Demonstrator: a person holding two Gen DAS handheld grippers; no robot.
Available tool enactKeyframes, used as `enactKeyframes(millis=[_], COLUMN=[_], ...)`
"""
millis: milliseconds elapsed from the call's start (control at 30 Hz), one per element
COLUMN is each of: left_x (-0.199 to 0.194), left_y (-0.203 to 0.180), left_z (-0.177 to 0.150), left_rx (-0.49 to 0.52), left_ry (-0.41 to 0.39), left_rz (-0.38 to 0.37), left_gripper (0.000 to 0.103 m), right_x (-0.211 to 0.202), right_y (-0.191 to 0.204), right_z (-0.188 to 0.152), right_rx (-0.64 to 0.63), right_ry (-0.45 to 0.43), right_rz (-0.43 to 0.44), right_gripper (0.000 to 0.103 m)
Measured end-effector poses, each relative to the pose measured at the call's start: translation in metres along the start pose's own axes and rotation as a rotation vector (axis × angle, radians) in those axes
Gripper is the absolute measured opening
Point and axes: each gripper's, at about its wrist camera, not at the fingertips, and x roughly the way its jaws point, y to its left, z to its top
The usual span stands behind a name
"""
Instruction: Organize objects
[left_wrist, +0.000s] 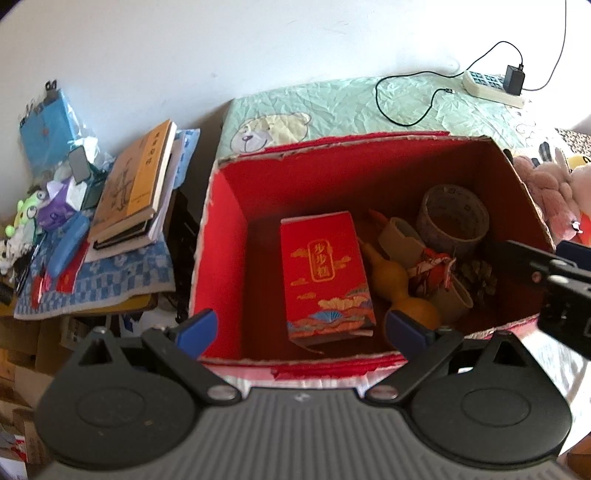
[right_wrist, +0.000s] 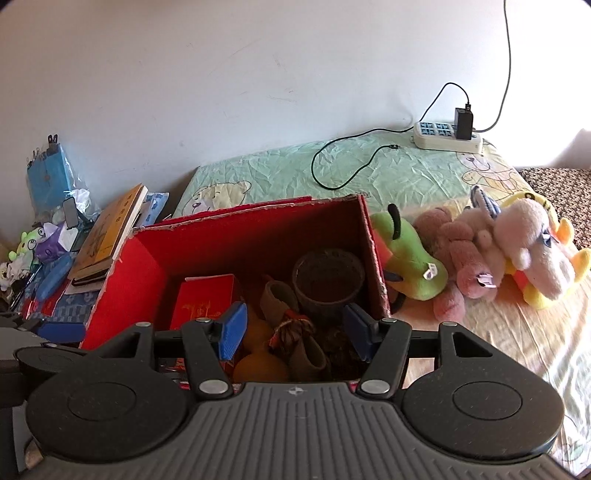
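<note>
Two hand-held grippers are seen poised above an open red cardboard box (right_wrist: 125, 280) set on a bed, both empty. The right hand-held gripper (right_wrist: 295, 332) is held with its blue pads spread wide and nothing between them; the left hand-held gripper (left_wrist: 301, 328) is likewise spread, over the box's near wall. Already lying inside the box are a red printed carton (left_wrist: 325, 280), a yellow gourd (left_wrist: 402, 291) and a roll of tape (left_wrist: 452, 218).

What appears left to be organized is a heap of plush toys (right_wrist: 476, 258) on the bedsheet, just outside the box's right wall. The heap lies ahead and to the right of the right hand-held gripper, which is judged the nearer of the two. The green plush (right_wrist: 410, 254) is closest, touching the box wall, its long axis running slantwise away from that wall, so a grasp across its body is likely called for.
</note>
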Motion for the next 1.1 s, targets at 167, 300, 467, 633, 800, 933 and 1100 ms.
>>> enactKeyframes(millis=[167, 300, 467, 633, 800, 933, 1100], left_x=[-0.008, -0.013, -0.014, -0.011, -0.008, -0.01, -0.02], left_y=[0.005, 0.006, 0.002, -0.001, -0.003, -0.003, -0.001], left_z=[-0.007, -0.014, -0.024, -0.032, -0.04, -0.043, -0.04], left_rx=[-0.026, -0.033, -0.021, -0.021, -0.019, -0.023, -0.028], left_ry=[0.006, 0.034, 0.064, 0.105, 0.123, 0.119, 0.077], left_rz=[-0.01, -0.033, -0.039, -0.065, -0.06, -0.058, -0.044], left_gripper=[0.098, 0.098, 0.098, 0.098, 0.098, 0.098, 0.098], right_x=[-0.008, -0.017, -0.023, -0.025, -0.025, -0.028, -0.033], right_y=[-0.002, -0.004, -0.004, -0.005, -0.004, -0.003, -0.001], right_z=[-0.005, -0.01, -0.017, -0.027, -0.034, -0.036, -0.032], right_rx=[0.0, 0.001, 0.0, 0.007, 0.006, 0.007, 0.001], right_ry=[0.002, 0.011, 0.022, 0.057, 0.075, 0.07, 0.039], right_rz=[0.003, 0.011, 0.014, 0.017, 0.014, 0.019, 0.022], right_gripper=[0.061, 0.061, 0.061, 0.061, 0.061, 0.061, 0.062])
